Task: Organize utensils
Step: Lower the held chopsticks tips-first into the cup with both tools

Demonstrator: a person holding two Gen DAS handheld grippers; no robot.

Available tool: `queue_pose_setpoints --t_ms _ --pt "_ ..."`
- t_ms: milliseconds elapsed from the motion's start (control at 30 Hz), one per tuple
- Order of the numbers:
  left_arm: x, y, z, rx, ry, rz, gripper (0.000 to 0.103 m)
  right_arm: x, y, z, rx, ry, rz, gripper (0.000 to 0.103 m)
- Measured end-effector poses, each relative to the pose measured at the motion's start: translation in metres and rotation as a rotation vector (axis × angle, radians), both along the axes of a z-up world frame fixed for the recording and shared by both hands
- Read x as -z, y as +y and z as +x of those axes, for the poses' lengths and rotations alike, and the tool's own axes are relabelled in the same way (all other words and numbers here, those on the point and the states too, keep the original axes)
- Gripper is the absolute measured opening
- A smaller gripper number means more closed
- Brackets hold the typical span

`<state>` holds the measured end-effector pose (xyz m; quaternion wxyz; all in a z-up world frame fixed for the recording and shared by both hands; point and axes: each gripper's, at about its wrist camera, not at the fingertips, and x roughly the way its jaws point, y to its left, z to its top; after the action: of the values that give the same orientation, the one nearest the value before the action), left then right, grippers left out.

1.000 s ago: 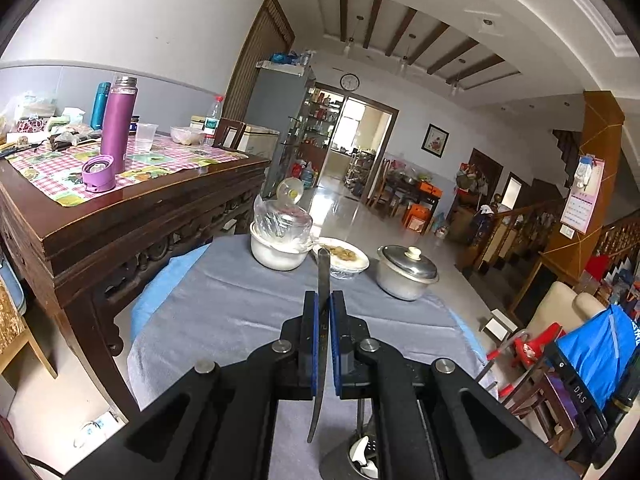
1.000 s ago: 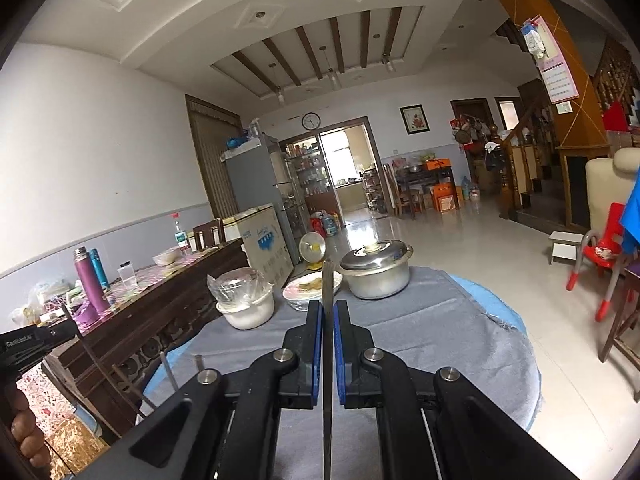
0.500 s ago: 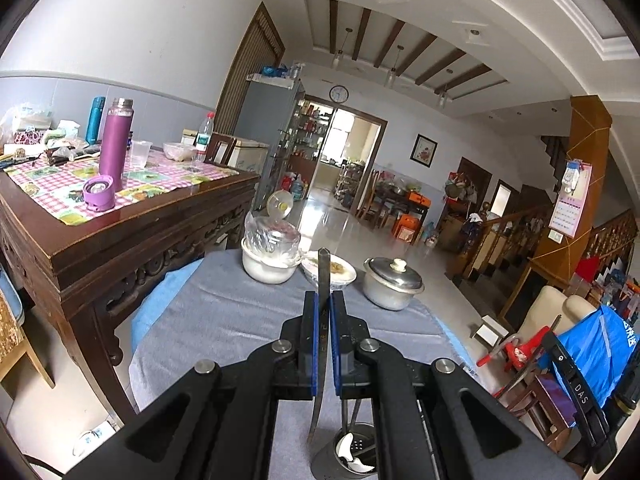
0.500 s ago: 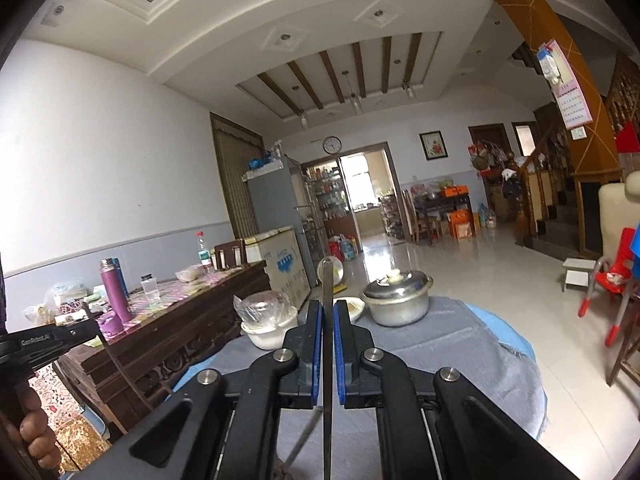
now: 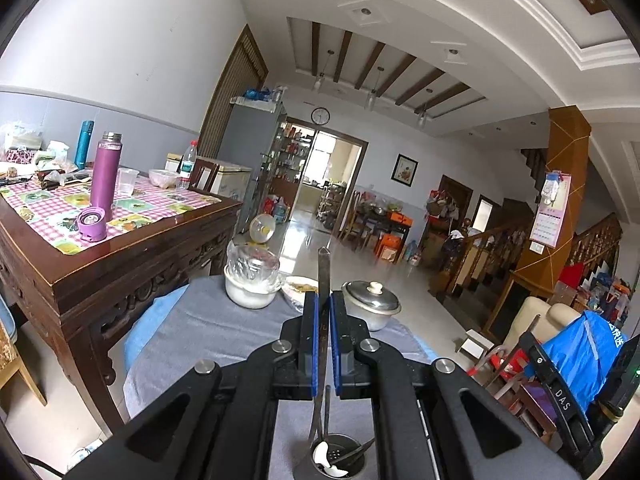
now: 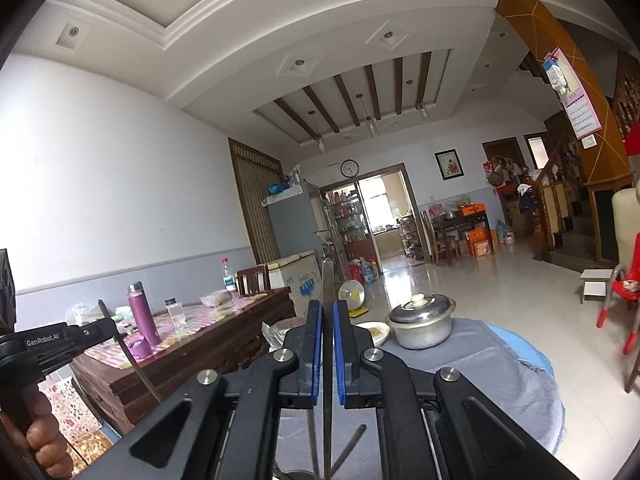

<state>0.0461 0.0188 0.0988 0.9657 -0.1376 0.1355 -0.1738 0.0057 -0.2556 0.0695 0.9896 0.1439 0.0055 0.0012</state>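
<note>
Left gripper (image 5: 323,312) at lower centre of the left wrist view, blue-padded jaws clamped on a thin flat metal utensil handle (image 5: 323,268) standing upright, tip above the pads, lower end reaching down toward a round perforated metal utensil holder (image 5: 338,458) at the bottom edge. Inside that holder: a white ceramic spoon (image 5: 321,451) and dark slim utensils. Right gripper (image 6: 328,320) at lower centre of the right wrist view, jaws likewise pressed together on a second thin flat metal utensil (image 6: 328,280), upright, passing down below the pads. Beyond both: grey cloth-covered round table (image 5: 192,332) bearing a white bowl topped with crumpled clear plastic (image 5: 252,280), a shallow plate of food (image 5: 298,285) and a lidded steel pot (image 5: 372,308). At left of the right wrist view, a hand (image 6: 44,444) gripping the other tool's handle. Dark carved wooden table with checked cloth (image 5: 100,256) at left, purple flask (image 5: 103,172) upon it
</note>
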Motion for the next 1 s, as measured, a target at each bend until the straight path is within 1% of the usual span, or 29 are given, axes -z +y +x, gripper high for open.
queue_pose_setpoints --t_ms 167,367,667,1000 --pt "0.0 -0.004 0.0 0.019 0.002 -0.005 0.005 0.0 0.009 -0.004 -0.005 -0.03 0.013 0.007" --pt "0.003 -0.008 0.0 0.039 0.011 -0.016 0.005 0.002 0.024 -0.002 -0.028 -0.035 -0.011 0.007" --pt "0.01 -0.015 0.002 0.042 0.02 -0.006 0.005 0.01 0.04 0.002 -0.037 -0.017 -0.066 0.007" --pt "0.018 -0.022 0.007 0.043 0.035 0.019 0.005 0.02 0.04 0.009 -0.041 0.017 -0.069 0.007"
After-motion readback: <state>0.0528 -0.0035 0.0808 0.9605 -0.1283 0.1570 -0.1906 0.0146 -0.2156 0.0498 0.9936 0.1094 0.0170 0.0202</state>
